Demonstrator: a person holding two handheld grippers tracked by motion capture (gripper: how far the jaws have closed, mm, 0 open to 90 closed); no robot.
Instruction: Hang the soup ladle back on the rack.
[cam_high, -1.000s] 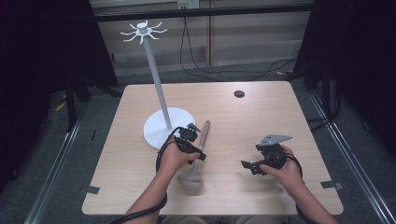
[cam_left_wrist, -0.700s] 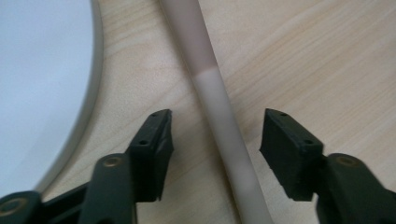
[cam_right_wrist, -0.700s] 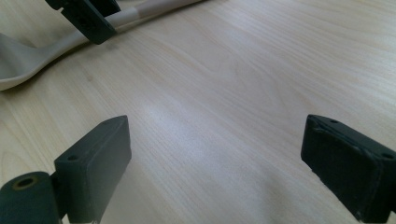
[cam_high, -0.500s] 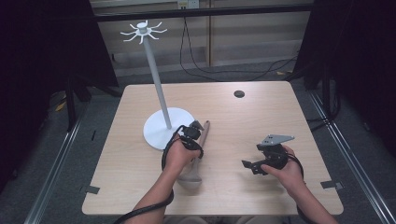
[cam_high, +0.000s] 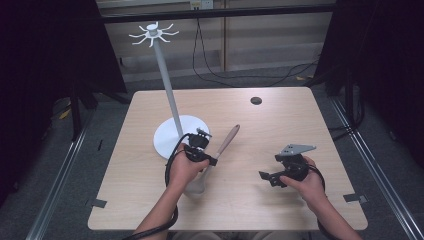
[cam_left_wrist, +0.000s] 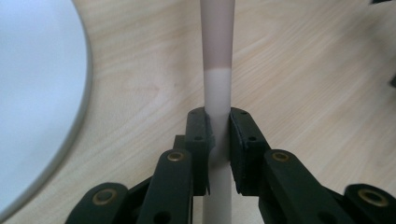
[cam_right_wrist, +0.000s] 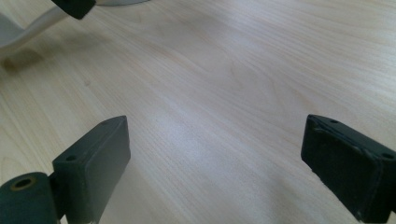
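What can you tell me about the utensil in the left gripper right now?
The utensil is a long slim spoon or ladle, smooth like plastic or silicone: a pale off-white shaft turning brownish-pink toward its rounded far end. A pale bowl end shows below the hand, near the table. The left gripper has just closed, both pads pressing the pale shaft. It points diagonally away, beside the white stand base, apart from it.

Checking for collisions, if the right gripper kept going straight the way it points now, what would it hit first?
Probably the bare table: the right gripper is open and angled down at it. The spoon lies farther off to one side.
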